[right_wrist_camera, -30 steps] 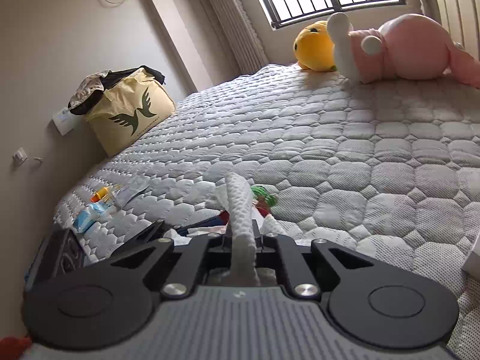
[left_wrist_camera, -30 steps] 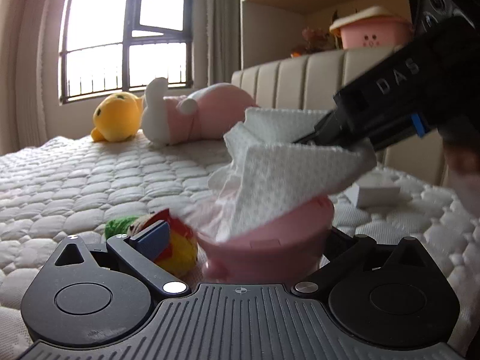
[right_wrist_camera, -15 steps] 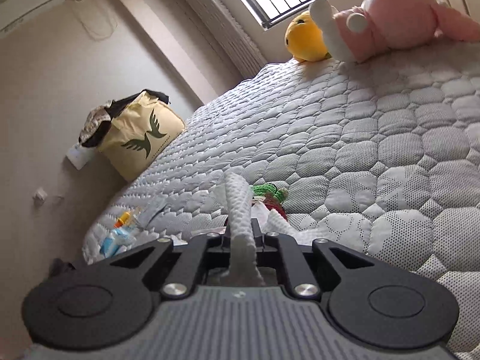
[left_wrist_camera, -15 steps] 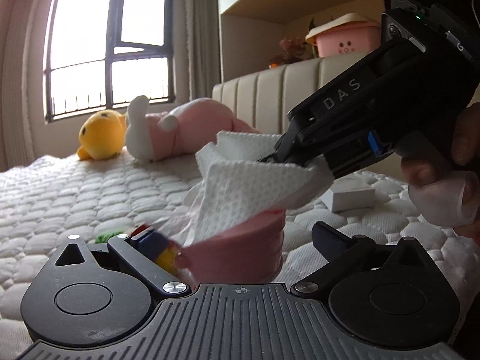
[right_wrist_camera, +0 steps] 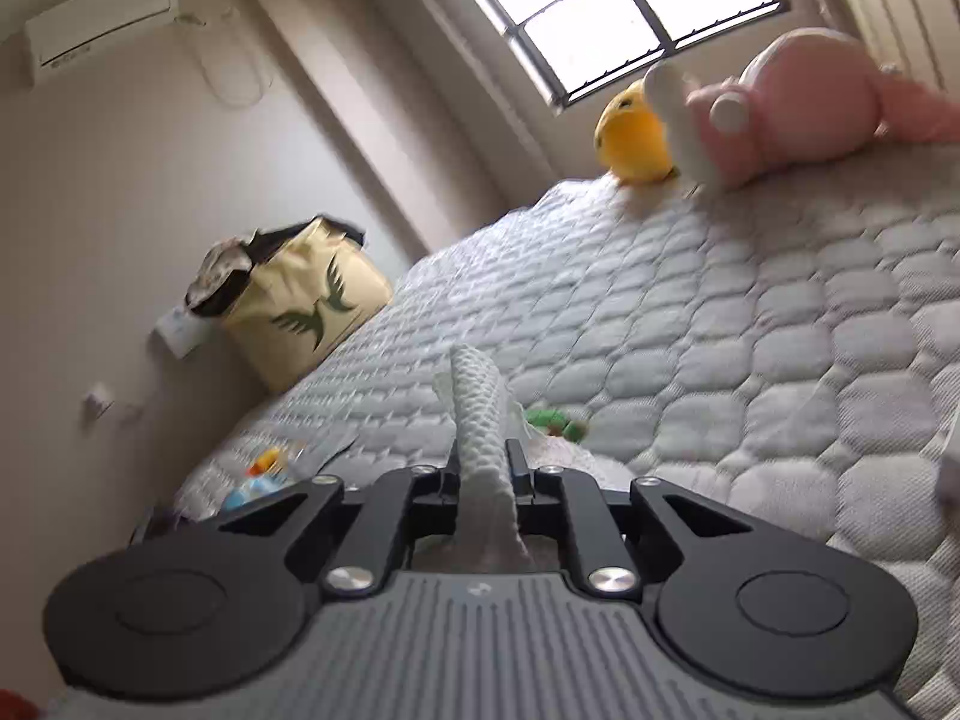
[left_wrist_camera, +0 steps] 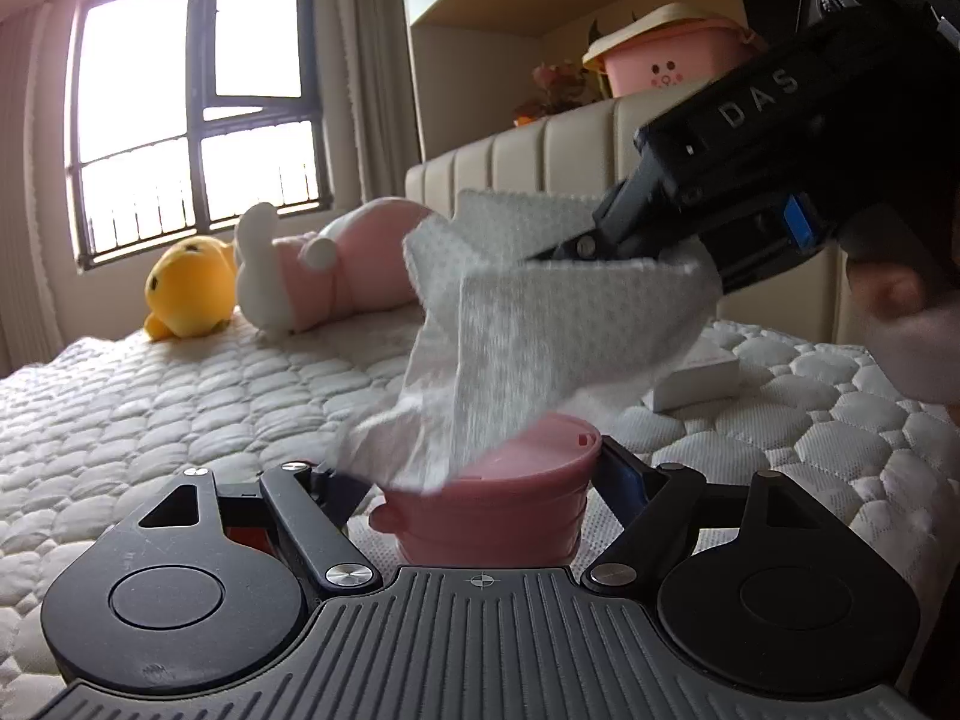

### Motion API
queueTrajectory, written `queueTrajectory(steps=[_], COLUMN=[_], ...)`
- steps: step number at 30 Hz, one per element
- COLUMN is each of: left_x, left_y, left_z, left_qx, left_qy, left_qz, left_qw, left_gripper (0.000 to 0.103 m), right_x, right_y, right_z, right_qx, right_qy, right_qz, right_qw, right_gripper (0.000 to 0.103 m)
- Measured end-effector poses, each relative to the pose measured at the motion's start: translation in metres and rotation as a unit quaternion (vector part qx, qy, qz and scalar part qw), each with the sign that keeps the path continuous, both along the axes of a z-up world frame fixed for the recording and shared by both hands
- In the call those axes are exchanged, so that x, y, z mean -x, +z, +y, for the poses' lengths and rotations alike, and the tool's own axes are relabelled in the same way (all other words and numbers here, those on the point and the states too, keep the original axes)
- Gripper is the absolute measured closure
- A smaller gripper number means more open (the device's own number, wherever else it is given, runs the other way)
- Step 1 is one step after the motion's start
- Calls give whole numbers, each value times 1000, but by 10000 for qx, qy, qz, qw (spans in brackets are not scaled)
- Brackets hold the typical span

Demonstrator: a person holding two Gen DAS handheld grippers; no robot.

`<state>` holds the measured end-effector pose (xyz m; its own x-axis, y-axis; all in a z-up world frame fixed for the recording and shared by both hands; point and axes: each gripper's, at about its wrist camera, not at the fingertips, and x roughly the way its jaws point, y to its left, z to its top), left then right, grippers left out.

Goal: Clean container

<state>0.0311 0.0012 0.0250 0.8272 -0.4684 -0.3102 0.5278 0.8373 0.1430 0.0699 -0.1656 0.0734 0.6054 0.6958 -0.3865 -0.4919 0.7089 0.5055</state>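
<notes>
my left tool (left_wrist_camera: 489,480) clamps the pink container (left_wrist_camera: 486,510) above the bed (left_wrist_camera: 180,396), my right tool (left_wrist_camera: 576,249) from two o'clock pinches the paper towel (left_wrist_camera: 540,324) over its rim; hard wiping could tip it loose.

Pink cup and white paper towel
The pink cup (left_wrist_camera: 489,498) stands upright above the bed; the dimpled paper towel (left_wrist_camera: 528,330) drapes into its mouth from 1 o'clock.

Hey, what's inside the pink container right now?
The lower corner of the white paper towel dips into the pink container. The towel and the near wall hide the bottom, so anything else inside is unseen.
</notes>
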Motion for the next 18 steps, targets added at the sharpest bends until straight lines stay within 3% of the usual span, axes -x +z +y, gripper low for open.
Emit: queueTrajectory(steps=[3, 9, 18], left_x=[3, 0, -4], left_y=[0, -7, -7], left_z=[2, 14, 30], left_qx=[-36, -100, 161], left_qy=[12, 175, 189], left_qz=[3, 166, 493], left_qw=[10000, 9997, 9985], left_gripper=[19, 18, 14], right_x=[1, -18, -28], right_y=[-7, -26, -44], right_z=[5, -21, -26], right_qx=[588, 179, 177], right_qy=[-236, -892, -1299], right_qz=[-150, 391, 670], right_qw=[9979, 9951, 9891], right_gripper=[90, 90, 90])
